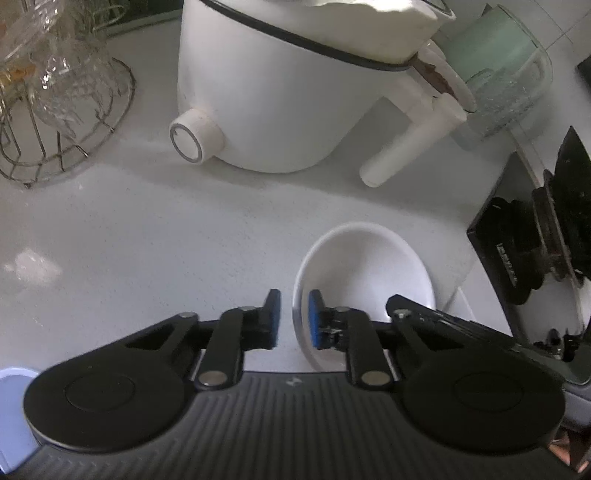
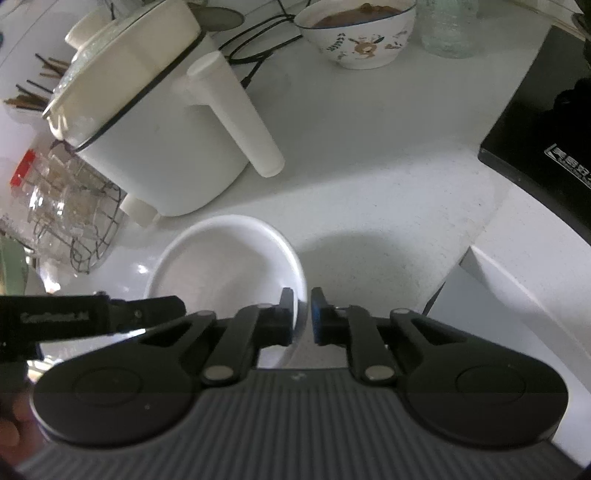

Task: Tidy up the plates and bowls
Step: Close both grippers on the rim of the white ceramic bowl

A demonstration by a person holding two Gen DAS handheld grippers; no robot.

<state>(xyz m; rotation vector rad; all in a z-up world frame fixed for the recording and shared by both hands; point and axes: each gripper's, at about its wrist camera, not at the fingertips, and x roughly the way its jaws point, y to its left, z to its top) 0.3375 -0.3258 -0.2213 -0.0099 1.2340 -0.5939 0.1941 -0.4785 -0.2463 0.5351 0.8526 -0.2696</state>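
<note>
Two grippers have closed on the rim of one white bowl (image 1: 364, 280) that sits on the pale counter (image 1: 147, 236). The left gripper (image 1: 293, 319) pinches the bowl's left edge, one blue pad inside the wall and the other outside it. The right gripper (image 2: 303, 314) pinches the opposite edge of the same bowl (image 2: 221, 266) in the same way, with the rim caught between its pads. In the right wrist view the left gripper (image 2: 162, 308) reaches in from the left across the bowl's near side.

Just behind the bowl stands a white electric pot (image 1: 280, 92) with a knob low on its front and a long straight handle (image 1: 410, 147) that slants down toward the counter. The handle's end hangs near the bowl's far rim but apart from it. To the left of the pot a wire basket (image 1: 66, 122) holds clear glassware. Behind the pot's handle is a glass container (image 1: 509, 74) with something pale green in it. A black stove top (image 2: 543, 122) borders the counter on the right. Farther back, a patterned bowl (image 2: 360, 33) holds brown food, with a black cord (image 2: 255, 48) running beside it.
</note>
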